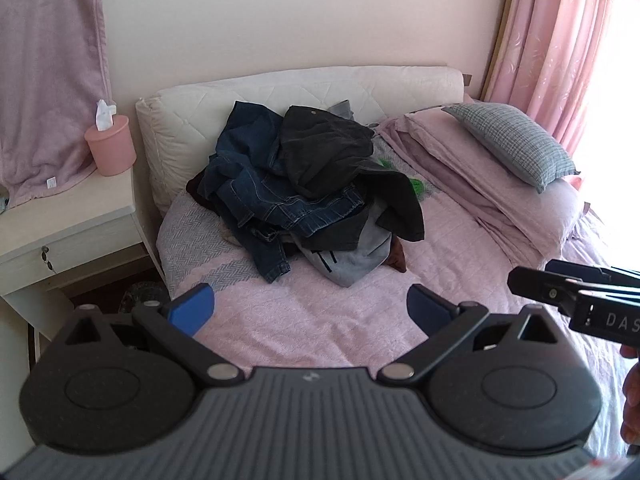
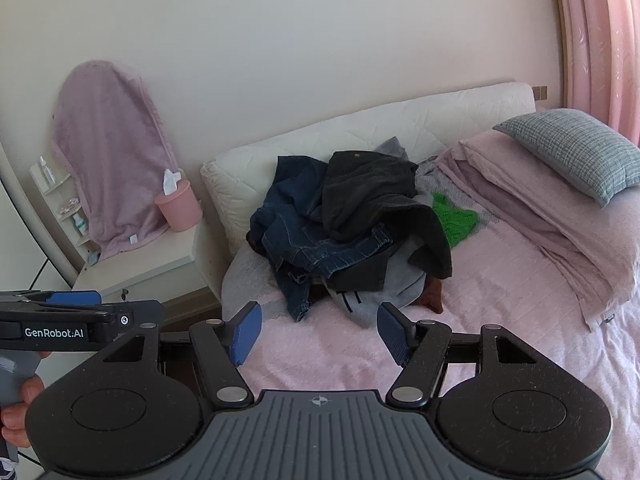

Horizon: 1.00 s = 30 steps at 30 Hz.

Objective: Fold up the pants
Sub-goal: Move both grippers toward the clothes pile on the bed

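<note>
You face a pink-covered bed [image 1: 320,320] with a white padded headboard [image 1: 280,92] against a plain cream wall [image 1: 280,12], a white nightstand [image 1: 60,216] left of it and sunlit pink curtains [image 1: 568,40] right.

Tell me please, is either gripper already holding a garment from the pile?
No, the left gripper and right gripper both stand open above bare bedspread, short of the pile of pants.

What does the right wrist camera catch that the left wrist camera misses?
Only the right wrist view shows the small wall shelf with bottles and the green knitted garment clearly. Only the left wrist view shows the nightstand drawer's keys. Both share the pile of pants, pink tissue holder and checked pillow.
</note>
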Each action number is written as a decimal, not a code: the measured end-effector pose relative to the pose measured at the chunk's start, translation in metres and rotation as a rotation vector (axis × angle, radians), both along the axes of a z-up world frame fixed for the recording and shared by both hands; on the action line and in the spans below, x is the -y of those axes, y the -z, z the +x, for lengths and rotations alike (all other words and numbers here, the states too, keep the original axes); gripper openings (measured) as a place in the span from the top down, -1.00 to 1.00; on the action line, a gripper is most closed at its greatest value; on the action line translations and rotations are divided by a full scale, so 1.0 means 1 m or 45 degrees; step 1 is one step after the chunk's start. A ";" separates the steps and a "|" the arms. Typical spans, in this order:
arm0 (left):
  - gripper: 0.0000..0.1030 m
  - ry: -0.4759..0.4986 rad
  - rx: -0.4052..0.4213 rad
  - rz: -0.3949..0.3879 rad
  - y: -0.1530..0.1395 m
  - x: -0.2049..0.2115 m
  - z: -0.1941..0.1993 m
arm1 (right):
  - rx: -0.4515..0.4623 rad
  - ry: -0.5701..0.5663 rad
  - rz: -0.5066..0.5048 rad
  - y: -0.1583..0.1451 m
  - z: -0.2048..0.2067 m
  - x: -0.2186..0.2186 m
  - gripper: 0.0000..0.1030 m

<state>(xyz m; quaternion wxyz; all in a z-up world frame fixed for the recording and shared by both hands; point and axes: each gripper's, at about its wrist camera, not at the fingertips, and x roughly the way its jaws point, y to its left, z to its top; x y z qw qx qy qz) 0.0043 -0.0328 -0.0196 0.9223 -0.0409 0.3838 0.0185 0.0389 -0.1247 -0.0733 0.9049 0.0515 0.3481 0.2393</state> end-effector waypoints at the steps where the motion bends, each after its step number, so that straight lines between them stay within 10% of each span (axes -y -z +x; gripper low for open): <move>1: -0.96 -0.001 -0.002 -0.001 -0.001 0.000 0.003 | 0.000 0.002 0.000 0.001 0.003 0.000 -0.19; 10: -0.96 0.022 -0.055 -0.001 0.021 -0.018 0.067 | -0.021 0.078 0.022 0.013 0.052 -0.002 -0.19; 30: -0.90 0.191 -0.193 -0.037 0.121 -0.110 0.359 | -0.203 0.375 0.086 0.119 0.289 -0.065 -0.19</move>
